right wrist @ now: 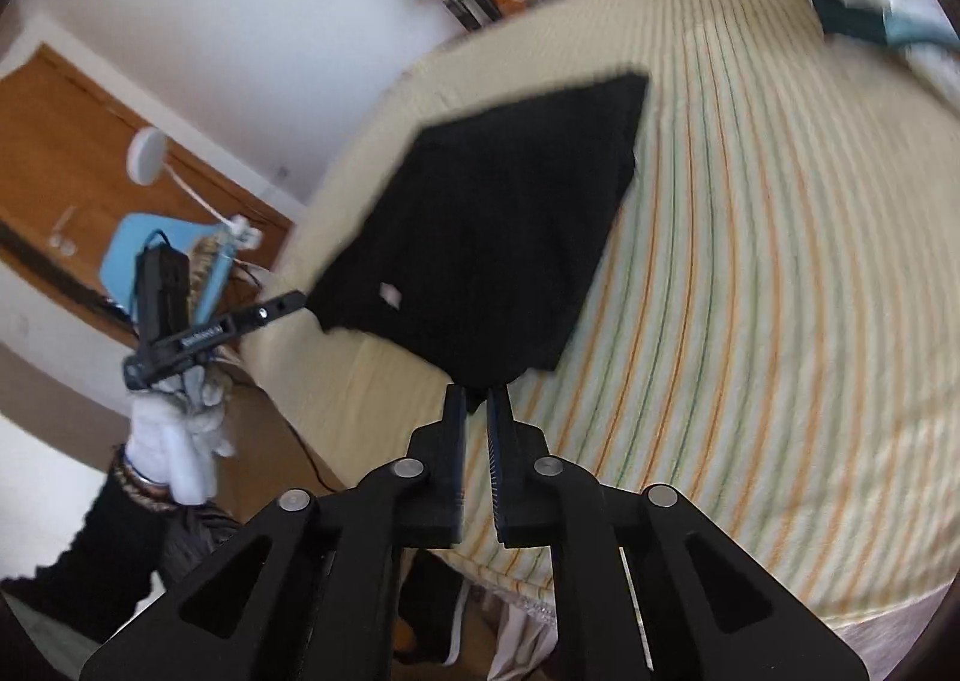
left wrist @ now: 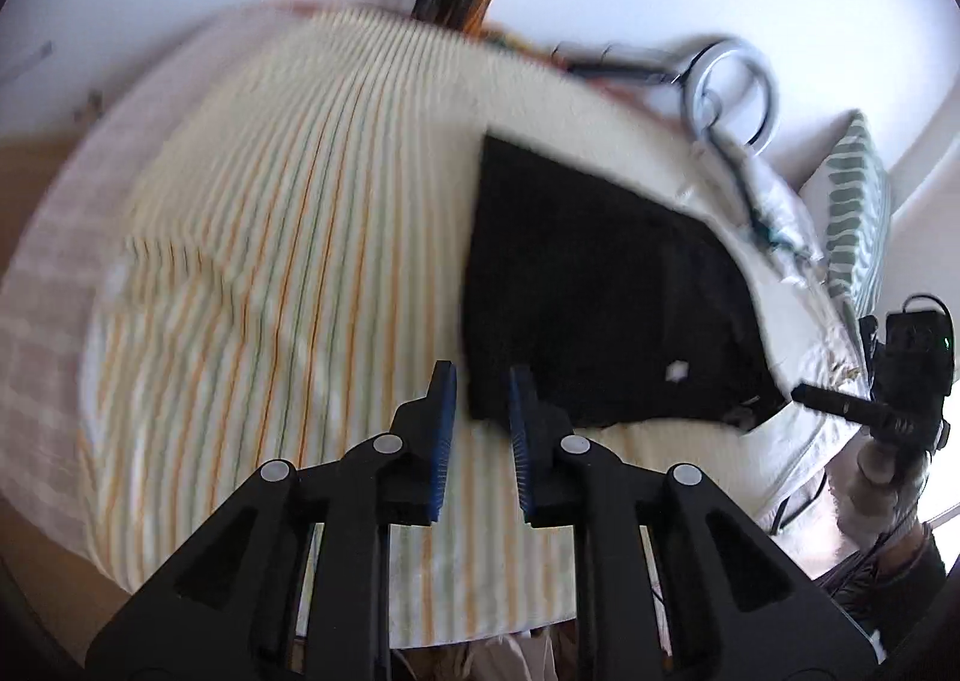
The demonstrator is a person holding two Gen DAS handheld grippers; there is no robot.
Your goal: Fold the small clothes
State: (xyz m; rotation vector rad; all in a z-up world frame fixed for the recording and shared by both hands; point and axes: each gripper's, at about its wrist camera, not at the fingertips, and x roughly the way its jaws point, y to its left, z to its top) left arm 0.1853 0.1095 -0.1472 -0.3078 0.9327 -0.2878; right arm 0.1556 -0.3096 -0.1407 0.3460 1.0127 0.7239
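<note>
judged to be late in a fold, or just past one, on the black garment (left wrist: 600,285), already a compact dark wedge spread on the striped bedspread (left wrist: 240,261). seen ahead of the left gripper (left wrist: 483,399) and touching its right pad (left wrist: 521,411) at the near corner; jaws parted with a gap, nothing clamped, so released. found the right gripper (right wrist: 476,411) nearly closed, pads (right wrist: 495,441) flanking the garment's nearest tip (pinched or merely brushing, cannot tell through the blur). reckoned the next move called for either a firm pinch on both near corners to carry them over to the far edge, or a clean backing-off. looked soft, matte and thick, maybe knit, with one small pale tag near the edge by the right claw; lay flat, edges straight, no wrinkles visible. bedspread beneath: cream, thin orange and green stripes, lightly rumpled.
</note>
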